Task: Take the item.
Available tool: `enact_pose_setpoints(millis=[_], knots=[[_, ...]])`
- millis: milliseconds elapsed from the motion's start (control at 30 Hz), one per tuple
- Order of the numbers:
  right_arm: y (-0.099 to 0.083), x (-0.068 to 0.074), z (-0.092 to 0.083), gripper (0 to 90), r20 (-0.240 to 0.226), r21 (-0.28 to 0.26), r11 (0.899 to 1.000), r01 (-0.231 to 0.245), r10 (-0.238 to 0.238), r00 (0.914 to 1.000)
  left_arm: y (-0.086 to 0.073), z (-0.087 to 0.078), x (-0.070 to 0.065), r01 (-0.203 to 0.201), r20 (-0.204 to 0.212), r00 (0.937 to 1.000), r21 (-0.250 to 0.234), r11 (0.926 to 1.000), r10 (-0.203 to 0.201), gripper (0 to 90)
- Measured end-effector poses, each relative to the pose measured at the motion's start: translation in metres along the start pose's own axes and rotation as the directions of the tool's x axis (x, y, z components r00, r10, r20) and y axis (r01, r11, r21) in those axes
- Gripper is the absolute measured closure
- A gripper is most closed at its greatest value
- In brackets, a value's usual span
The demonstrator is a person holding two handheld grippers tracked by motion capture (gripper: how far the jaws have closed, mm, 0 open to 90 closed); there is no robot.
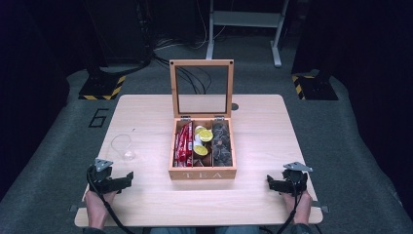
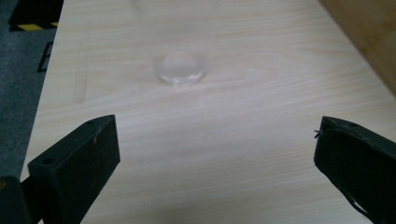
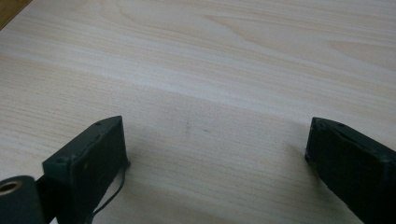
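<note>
Both grippers are held low at the near edge of the table (image 1: 146, 204), one toward each near corner. On the left gripper (image 1: 127, 176) the jaws are spread wide with nothing between them; a clear glass (image 2: 181, 65) stands ahead of them, well apart. On the right gripper (image 1: 271, 182) the jaws are likewise spread wide over bare wood, gripping nothing. A wooden tea box (image 1: 202, 173) is set at the table's middle, lid raised upright, with packets and pods sorted into its three compartments.
</note>
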State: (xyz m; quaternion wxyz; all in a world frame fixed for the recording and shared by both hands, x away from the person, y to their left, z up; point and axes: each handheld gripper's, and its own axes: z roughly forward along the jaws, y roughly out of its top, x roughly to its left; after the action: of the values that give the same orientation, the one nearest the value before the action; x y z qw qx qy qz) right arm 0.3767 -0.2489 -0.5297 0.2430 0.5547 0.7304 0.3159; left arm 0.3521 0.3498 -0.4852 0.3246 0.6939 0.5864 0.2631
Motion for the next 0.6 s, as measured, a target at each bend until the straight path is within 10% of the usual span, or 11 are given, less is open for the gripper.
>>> enact_pose_setpoints(millis=[600], knots=[[-0.002,0.000,-0.001,0.0,0.001,0.011,1.000,-0.020,0.020,0.9998,0.058,-0.010,-0.053,-0.109,0.079,0.9907,-0.019,0.9938,0.111,0.2]])
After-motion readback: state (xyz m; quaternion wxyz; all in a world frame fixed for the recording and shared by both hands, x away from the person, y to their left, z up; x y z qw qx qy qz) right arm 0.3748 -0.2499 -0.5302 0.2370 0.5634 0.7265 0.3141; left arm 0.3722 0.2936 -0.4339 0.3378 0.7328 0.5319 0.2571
